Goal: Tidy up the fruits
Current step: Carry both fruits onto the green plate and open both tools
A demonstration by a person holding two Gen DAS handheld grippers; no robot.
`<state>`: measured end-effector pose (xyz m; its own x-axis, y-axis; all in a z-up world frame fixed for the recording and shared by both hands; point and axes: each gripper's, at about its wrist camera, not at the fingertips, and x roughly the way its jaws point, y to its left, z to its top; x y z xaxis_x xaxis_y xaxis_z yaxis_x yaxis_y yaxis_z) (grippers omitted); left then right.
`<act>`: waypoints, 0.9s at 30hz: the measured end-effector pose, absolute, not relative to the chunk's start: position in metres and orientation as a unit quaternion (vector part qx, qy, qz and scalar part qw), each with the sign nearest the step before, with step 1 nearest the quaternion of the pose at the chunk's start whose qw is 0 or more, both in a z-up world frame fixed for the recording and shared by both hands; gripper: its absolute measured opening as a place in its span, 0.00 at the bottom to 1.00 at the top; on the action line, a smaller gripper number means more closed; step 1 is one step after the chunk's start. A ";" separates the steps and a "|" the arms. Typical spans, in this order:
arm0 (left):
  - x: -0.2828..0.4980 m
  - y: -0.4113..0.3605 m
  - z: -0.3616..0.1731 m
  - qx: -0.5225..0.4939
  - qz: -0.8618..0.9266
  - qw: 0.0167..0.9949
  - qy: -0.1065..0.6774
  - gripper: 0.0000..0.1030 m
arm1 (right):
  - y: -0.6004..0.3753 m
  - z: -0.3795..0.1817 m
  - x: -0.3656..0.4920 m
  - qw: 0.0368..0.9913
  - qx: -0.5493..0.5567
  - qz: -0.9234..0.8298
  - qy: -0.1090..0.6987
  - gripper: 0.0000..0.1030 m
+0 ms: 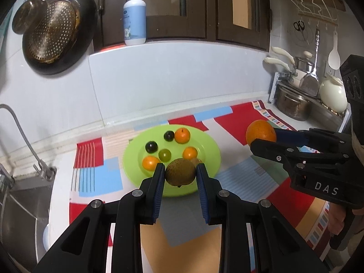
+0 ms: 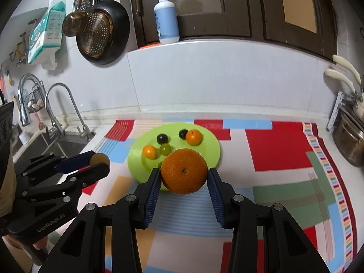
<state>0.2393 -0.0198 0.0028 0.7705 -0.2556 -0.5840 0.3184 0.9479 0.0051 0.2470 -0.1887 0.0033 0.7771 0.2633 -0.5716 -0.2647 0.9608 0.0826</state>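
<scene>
With the brown fruit (image 1: 180, 172) clamped in the left tongs (image 1: 180, 175) and the large orange (image 2: 184, 171) in the right tongs (image 2: 184, 177), both above the green plate (image 1: 212, 159), each is best lowered slowly onto 1 bare patch clear of the small fruits.

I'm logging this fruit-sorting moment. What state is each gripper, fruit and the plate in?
Left gripper: shut on the brown fruit.
Brown fruit: held above the plate.
Right gripper: shut on the large orange.
Large orange: held in the air.
Green plate: on the mat, holding small orange, dark and green fruits.
</scene>
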 end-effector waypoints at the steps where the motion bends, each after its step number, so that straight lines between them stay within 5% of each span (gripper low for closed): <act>1: 0.243 -0.019 0.004 0.051 -0.154 0.940 0.302 0.27 | -0.188 0.005 0.249 0.943 -0.002 0.140 0.302 0.42; 27: 0.341 -0.015 -0.007 0.052 -0.169 0.930 0.323 0.27 | -0.169 -0.003 0.340 0.936 -0.021 0.150 0.318 0.42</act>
<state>0.3409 -0.0153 -0.0072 0.7338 -0.2802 -0.6189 0.3476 0.9376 -0.0123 0.3396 -0.1689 -0.0027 0.7528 0.2681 -0.6012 -0.2953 0.9538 0.0556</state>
